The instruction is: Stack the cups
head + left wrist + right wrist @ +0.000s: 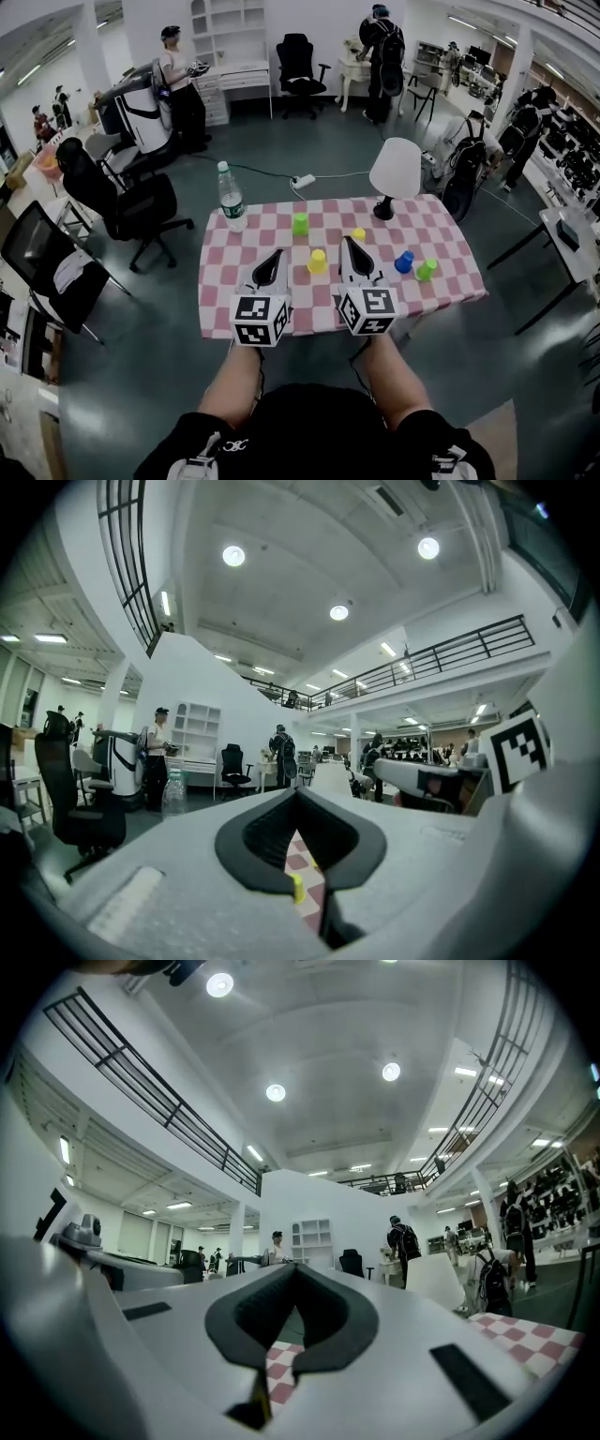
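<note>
Checked table [441,234], open office — left gripper [278,253] and right gripper [345,240] level over its near edge, jaws closed, empty.

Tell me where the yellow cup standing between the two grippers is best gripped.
Across its side walls, about mid-height, coming level from the near edge of the table. The yellow cup stands upright with bare table on both sides, so opened jaws could straddle it.
</note>
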{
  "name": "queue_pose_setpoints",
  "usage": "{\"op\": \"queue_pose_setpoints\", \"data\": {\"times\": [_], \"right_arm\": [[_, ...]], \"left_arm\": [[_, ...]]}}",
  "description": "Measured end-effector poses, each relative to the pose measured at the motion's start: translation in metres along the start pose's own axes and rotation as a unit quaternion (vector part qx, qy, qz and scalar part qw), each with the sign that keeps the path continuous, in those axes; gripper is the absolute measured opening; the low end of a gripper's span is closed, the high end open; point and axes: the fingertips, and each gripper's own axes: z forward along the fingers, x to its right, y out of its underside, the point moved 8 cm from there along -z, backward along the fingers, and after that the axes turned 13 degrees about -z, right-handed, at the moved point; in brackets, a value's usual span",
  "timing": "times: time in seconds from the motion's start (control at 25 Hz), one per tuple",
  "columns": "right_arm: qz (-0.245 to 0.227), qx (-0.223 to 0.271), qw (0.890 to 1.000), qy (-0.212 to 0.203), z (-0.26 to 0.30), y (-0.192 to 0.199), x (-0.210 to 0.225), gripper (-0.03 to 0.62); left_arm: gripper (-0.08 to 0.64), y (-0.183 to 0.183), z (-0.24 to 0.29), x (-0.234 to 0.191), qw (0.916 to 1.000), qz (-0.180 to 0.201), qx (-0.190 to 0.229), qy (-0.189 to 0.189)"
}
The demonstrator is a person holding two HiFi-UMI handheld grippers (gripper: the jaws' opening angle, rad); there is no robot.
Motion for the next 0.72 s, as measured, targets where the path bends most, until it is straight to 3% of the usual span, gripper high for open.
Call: {"op": "queue_pose_setpoints", "data": {"times": [0.28,0.68,0.72], "right_arm": [[0.011,-0.005,1.0,-0.025,0.032,0.022,-0.003,0.0],[0.017,0.016,0.996,-0.081,0.078,0.047,0.012,0.0],[0.019,0.017,0.995,-0.095,0.084,0.051,0.013,0.038]], "left_arm": [[0.015,0.014,0.012,-0.028,0.999,-0.009,-0.018,-0.041],[0.015,0.016,0.035,-0.035,0.9947,-0.01,-0.002,-0.103],[0.014,0.016,0.039,-0.034,0.994,-0.01,0.0,-0.109]]}}
